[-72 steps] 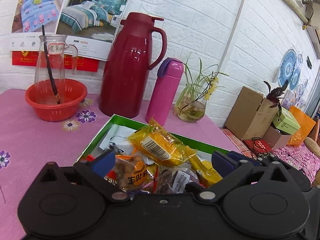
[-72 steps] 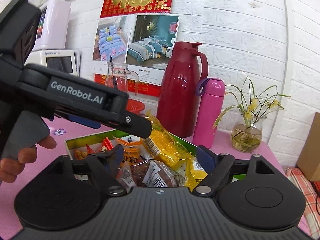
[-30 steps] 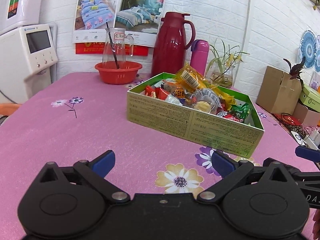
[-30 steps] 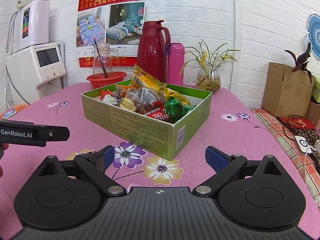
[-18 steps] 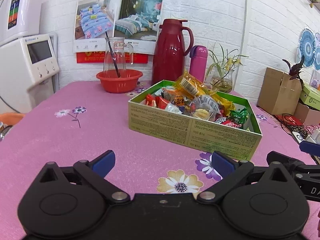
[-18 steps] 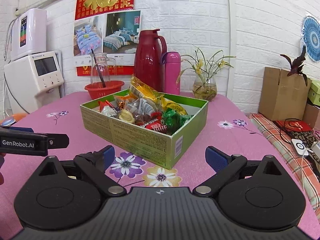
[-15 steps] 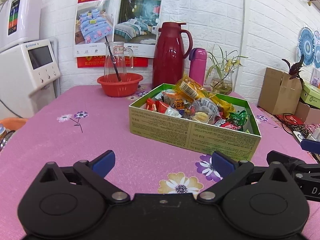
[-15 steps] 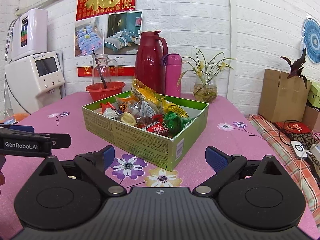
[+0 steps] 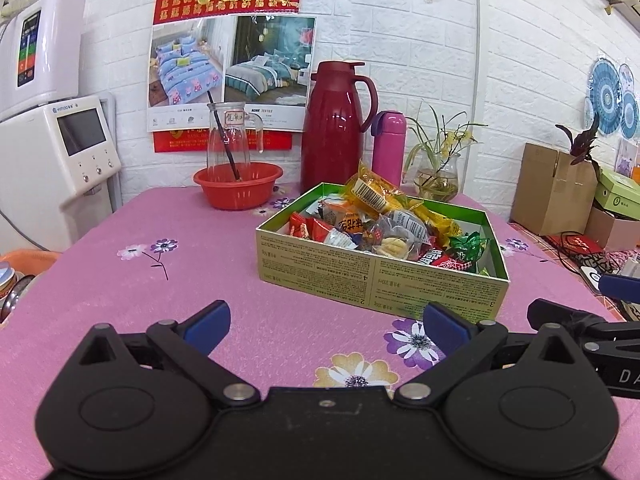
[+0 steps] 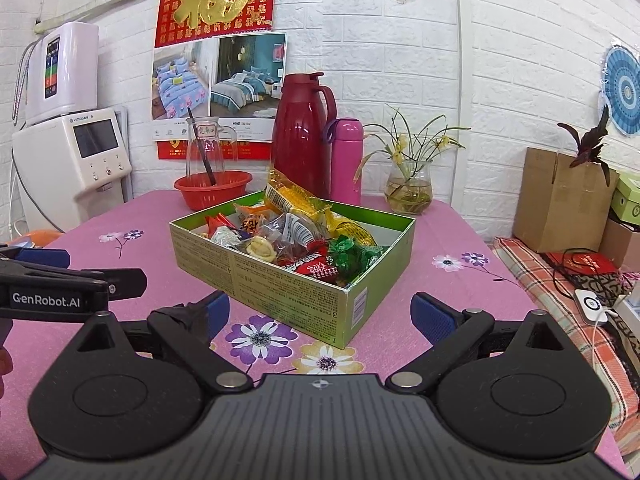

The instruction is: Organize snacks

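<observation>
Hovering low over the pink bench (image 9: 120, 280), the left claw (image 9: 326, 326) and right claw (image 10: 320, 314) are both gaping apart, gripping nothing. Snacks (image 10: 296, 236) are lying heaped in the green box (image 10: 280, 292) at twelve o'clock.

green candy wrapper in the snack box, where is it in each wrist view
Left wrist view: the green candy wrapper sits right of centre, in the near right corner of the green snack box.
Right wrist view: the green candy wrapper sits near the centre, close to the box's near corner, beside a red wrapper.
Shared landmark: the dark red thermos jug behind the box.
</observation>
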Available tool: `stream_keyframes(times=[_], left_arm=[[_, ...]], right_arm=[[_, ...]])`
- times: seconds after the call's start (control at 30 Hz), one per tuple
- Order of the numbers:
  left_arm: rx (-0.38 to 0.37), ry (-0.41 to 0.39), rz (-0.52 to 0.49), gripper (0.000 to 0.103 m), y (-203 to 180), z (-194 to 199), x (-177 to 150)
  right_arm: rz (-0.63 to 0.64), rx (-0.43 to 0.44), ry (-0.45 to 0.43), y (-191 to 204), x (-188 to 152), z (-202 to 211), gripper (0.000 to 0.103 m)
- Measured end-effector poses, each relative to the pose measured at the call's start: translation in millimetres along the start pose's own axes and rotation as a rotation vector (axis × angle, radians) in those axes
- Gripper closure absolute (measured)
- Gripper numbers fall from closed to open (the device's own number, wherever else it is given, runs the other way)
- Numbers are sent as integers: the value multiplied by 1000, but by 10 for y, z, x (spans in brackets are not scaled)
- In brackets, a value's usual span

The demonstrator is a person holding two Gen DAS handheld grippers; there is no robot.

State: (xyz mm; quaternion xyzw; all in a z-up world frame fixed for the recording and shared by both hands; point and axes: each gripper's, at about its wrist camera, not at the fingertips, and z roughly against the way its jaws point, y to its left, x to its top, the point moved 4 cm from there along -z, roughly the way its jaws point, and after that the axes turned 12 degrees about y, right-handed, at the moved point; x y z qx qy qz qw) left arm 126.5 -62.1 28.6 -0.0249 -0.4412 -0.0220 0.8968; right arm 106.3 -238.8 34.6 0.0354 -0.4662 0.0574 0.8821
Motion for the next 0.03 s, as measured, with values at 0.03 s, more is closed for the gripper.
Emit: stream_keyframes(times=[0.03], left_arm=[[5, -1, 2, 0, 2, 8, -10]], right_arm=[[1, 0, 0, 4, 2, 2, 0]])
